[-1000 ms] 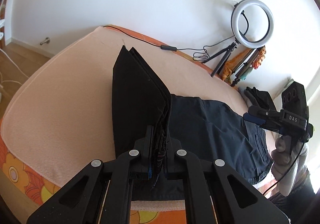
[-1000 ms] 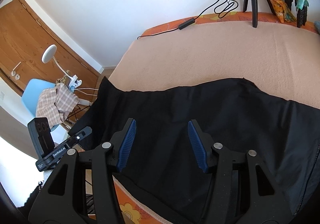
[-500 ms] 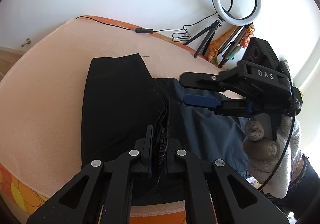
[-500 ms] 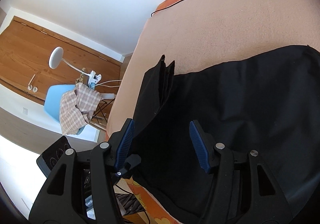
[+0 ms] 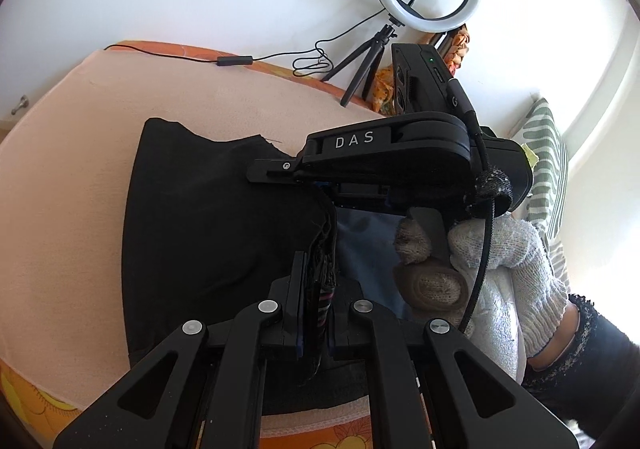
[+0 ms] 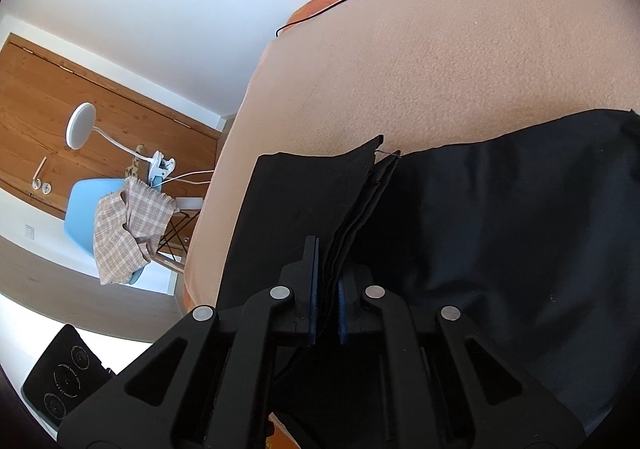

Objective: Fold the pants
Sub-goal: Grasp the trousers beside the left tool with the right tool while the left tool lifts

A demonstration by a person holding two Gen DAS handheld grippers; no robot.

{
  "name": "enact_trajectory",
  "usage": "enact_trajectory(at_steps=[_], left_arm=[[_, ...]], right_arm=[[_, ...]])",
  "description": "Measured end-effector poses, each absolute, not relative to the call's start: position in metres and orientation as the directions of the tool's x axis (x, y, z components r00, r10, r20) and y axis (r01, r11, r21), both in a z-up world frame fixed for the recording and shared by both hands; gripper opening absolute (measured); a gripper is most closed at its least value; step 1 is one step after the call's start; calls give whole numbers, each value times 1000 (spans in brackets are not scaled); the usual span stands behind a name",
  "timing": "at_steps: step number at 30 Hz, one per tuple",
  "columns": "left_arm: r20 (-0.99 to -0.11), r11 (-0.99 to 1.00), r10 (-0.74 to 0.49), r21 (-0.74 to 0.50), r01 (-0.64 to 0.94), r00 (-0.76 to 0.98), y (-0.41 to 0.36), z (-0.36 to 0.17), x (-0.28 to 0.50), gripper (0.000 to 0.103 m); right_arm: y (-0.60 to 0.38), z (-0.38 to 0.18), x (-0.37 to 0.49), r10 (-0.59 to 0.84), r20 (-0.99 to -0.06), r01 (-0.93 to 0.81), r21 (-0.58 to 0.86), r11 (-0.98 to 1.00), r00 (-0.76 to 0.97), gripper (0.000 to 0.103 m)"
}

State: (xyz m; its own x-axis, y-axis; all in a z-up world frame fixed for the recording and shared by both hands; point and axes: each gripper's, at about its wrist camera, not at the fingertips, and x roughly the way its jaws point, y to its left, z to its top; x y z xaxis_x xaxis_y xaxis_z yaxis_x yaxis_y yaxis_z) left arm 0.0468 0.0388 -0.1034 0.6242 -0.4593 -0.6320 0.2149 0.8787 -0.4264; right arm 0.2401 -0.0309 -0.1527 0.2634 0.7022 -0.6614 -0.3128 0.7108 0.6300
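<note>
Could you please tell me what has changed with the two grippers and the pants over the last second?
The right gripper, open over the flat pants a second ago, came in beside the left gripper and shut on the same raised hem layers. The lifted fold was carried further across the bed. The left gripper stayed clamped on the fabric throughout.

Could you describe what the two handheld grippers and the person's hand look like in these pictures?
Both grippers are black plastic with angular, triangular-cutout linkages, silver pivot screws and blue pads: the left gripper and the right gripper. From the left wrist view, the right one carries white "DAS" lettering, a boxy black module with a green light, and a black braided cable. The hand wears a white knitted glove.
</note>
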Motion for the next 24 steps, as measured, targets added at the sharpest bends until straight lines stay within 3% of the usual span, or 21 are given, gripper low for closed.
enact_trajectory(at_steps=[24], left_arm=[[-569,784,-621,-462,414,539,-64,-80,41,6]], right_arm=[[-161,-93,203,587,-639,-281,521,806,498,5]])
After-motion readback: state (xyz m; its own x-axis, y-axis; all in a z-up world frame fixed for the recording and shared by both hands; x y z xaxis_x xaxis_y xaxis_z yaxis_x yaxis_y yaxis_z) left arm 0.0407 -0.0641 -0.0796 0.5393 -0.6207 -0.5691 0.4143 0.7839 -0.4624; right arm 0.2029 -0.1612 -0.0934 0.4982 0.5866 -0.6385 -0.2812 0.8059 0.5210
